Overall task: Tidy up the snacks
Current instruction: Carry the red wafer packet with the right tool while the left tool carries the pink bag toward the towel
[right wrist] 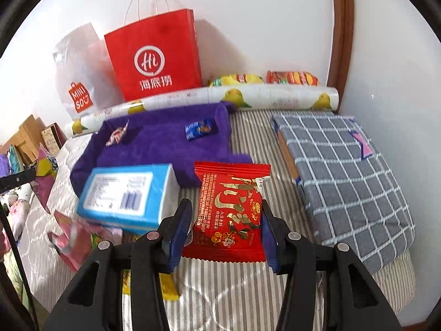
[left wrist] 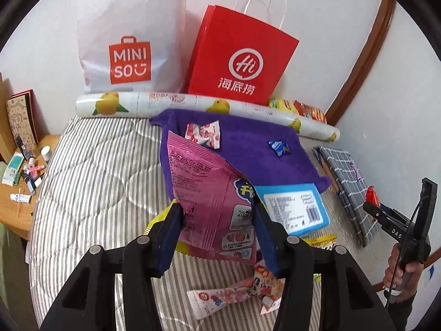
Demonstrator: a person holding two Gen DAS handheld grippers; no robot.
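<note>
Between the blue pads of the left gripper [left wrist: 217, 231] hangs a pink pouch [left wrist: 209, 201], pinched at its lower part and lifted clear of the striped mattress [left wrist: 91, 171] — its top corner tilts up over the purple towel [left wrist: 248, 149]. Under it lie a pale pink wrapper [left wrist: 220, 298] and a bit of yellow packet [left wrist: 322, 241]. The right gripper [right wrist: 224, 230] is closed on a red packet [right wrist: 230, 209], one finger on each side edge; whether the packet's bottom edge rests on the mattress or hangs just above it I cannot tell. Just left of the red packet a blue box [right wrist: 126, 195] lies label up, its far end on the towel's near edge. On the towel sit two small sweets, well apart — a red-and-white candy [left wrist: 204, 135] toward the left and a blue candy [left wrist: 279, 147] toward the right. Behind the towel a roll [left wrist: 193, 104] printed with yellow fruit runs across the bed; behind that, against the wall, stand a white Miniso bag [left wrist: 129, 41] and a red paper bag [left wrist: 242, 55], with two noodle packs [right wrist: 264, 78] beside them in the corner. Right of the towel lies a grey checked bundle [right wrist: 344, 171]. Off the bed's left side a wooden stand [left wrist: 16, 207] holds small bottles and tubes.
</note>
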